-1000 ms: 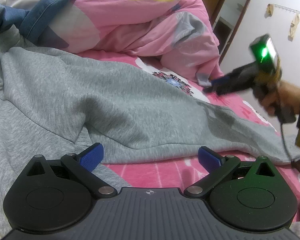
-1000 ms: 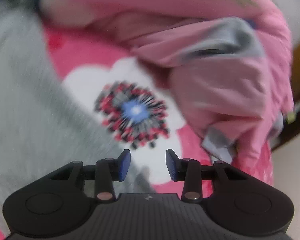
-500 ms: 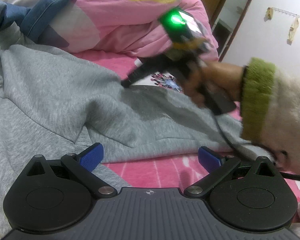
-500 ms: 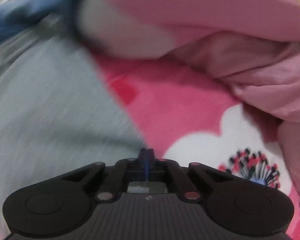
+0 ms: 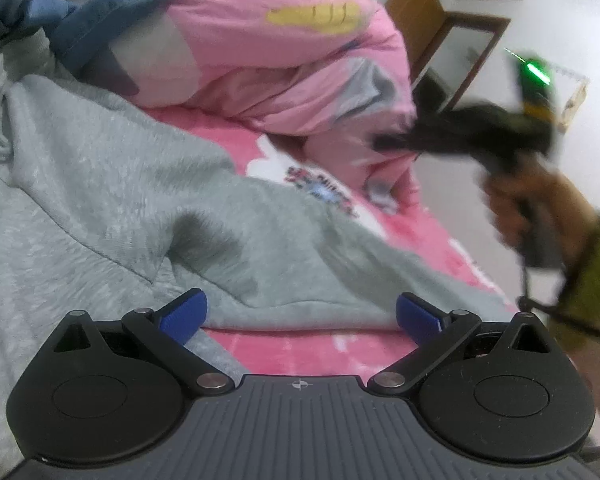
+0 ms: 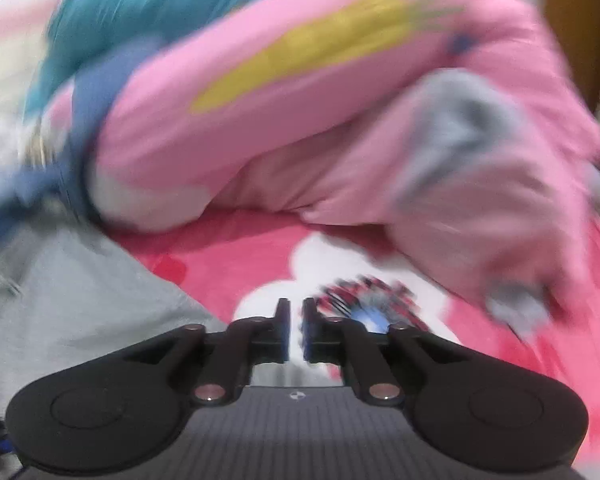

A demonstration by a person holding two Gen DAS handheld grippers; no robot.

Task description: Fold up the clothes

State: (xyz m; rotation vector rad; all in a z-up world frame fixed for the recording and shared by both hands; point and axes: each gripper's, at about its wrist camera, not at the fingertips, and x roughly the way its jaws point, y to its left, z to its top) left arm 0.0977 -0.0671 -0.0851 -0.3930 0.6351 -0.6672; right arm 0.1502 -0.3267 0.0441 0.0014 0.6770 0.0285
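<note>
Grey sweatshirt (image 5: 112, 200): heathered knit, spread rumpled over the bed, filling the left and centre of the left wrist view; one sleeve runs toward the right, its hem lying just ahead of the left claw. A drawcord shows at the far left edge. In the right wrist view the same garment (image 6: 60, 308) sits at lower left, blurred.

Bed sheet (image 5: 300, 348): pink, printed with white flower shapes and a dark spiky motif with a blue centre (image 6: 372, 304). No lettering, brand or label can be read anywhere; the print is blurred.

Pink quilt (image 5: 260, 60): bunched at the back of the bed, with a yellow patch and grey patches; a blue garment (image 5: 100, 20) lies draped against its left side.

Left claw (image 5: 300, 312): blue pads spread wide, empty, low over the sleeve hem and the sheet.

Right claw (image 6: 296, 332): a narrow gap between the pads, jaws opening, nothing between them; raised clear of the sweatshirt, above the sheet. Seen from the left wrist camera it is a dark blur at right (image 5: 384, 144) with a green light on top, gripped by a hand (image 5: 532, 208) in a green cuff (image 5: 596, 268).

Background: wooden door frame (image 5: 456, 52), white wall
</note>
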